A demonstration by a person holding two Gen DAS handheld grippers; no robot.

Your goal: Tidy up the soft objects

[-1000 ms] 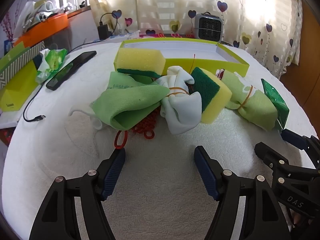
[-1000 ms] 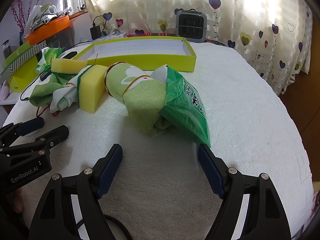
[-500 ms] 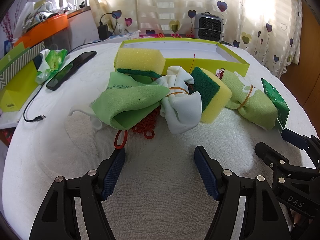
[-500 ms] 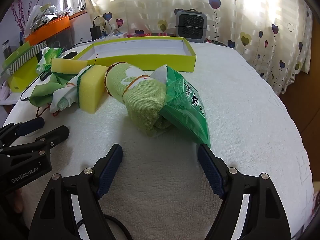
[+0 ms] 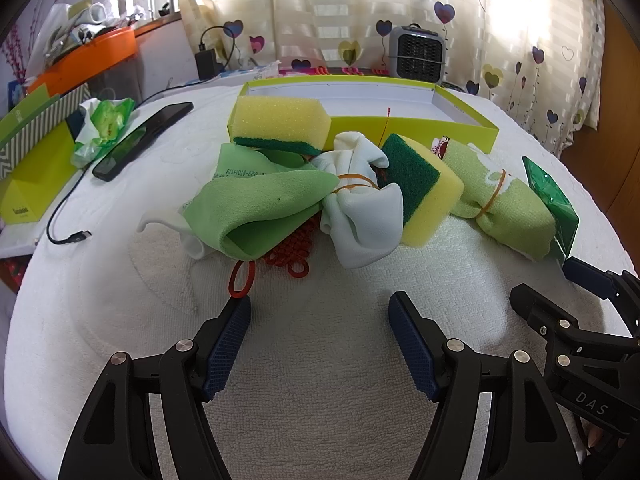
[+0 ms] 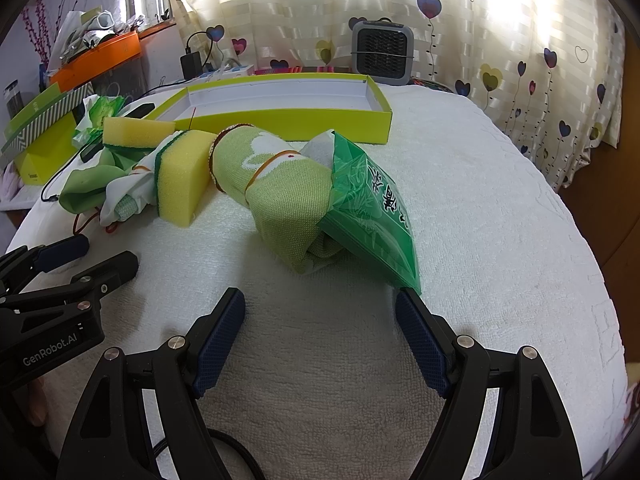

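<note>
Soft things lie in a row on the white towel in front of an open lime-green box (image 5: pixel 420 128) (image 6: pixel 280 120): a loose green cloth (image 5: pixel 260 208), a white cloth (image 5: pixel 360 216) bound with a rubber band, two yellow-and-green sponges (image 5: pixel 280 124) (image 5: pixel 424 196) (image 6: pixel 180 184), a rolled green towel (image 5: pixel 500 204) (image 6: pixel 280 188) with rubber bands, and a green plastic packet (image 6: pixel 372 208) (image 5: pixel 554 208). My left gripper (image 5: pixel 320 312) stands open just short of the cloths, holding nothing. My right gripper (image 6: pixel 320 304) stands open just short of the rolled towel and packet, holding nothing.
A red knotted cord (image 5: pixel 280 256) lies under the cloths. A phone (image 5: pixel 140 140) with a black cable (image 5: pixel 64 224) and a crumpled green wrapper (image 5: pixel 104 128) lie at the left. A small grey heater (image 5: pixel 416 56) stands behind the box. The bed edge falls off at the right.
</note>
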